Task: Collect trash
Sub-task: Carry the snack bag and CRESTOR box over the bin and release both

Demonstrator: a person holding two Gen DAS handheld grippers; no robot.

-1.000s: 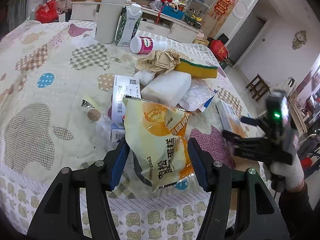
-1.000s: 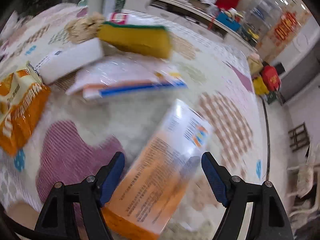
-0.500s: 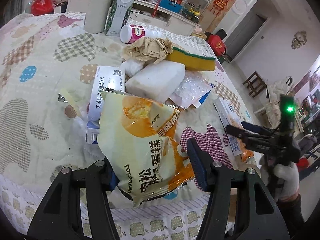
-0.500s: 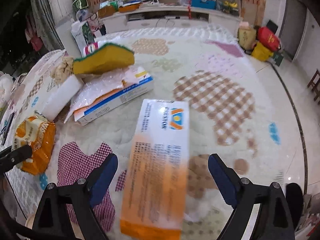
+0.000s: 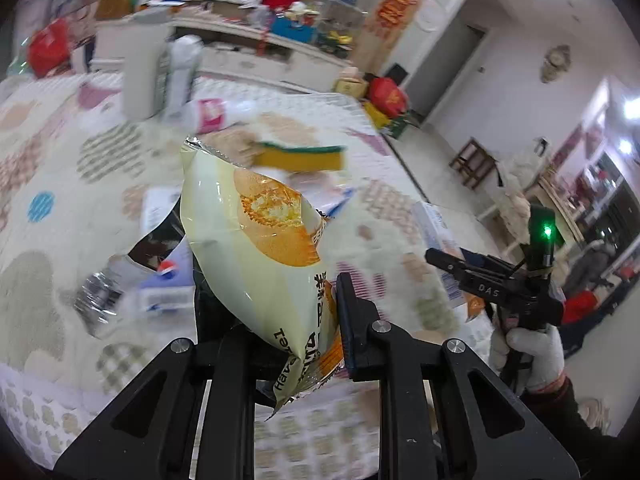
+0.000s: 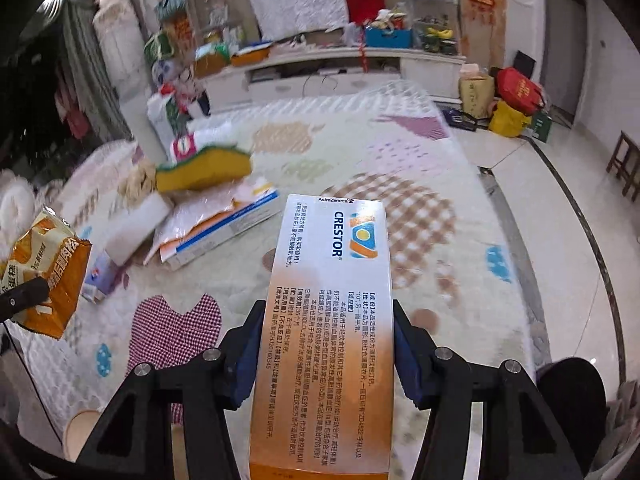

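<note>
Both tools have just closed: left tool (image 5: 266, 320) pinches the cream-and-orange foil snack bag (image 5: 256, 248), right tool (image 6: 324, 356) clamps the white-and-orange cardboard medicine box (image 6: 326, 320) (both now clear of the worktop (image 6: 420, 184), ready for binning).

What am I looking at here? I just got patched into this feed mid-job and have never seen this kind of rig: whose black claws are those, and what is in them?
There is no robot arm. A person holds a hand tool with two fingers in each hand, and each tool carries a wide-angle camera looking along those fingers.

In the left tool's picture, the left gripper has just closed on a pale yellow snack bag and holds it above the table. At right in that picture is the other tool in a white-gloved hand.

In the right tool's picture, the right gripper has just closed on a white and orange medicine box.

On the quilted tablecloth lie a yellow sponge, a white block and a flat blue-edged package.
</note>
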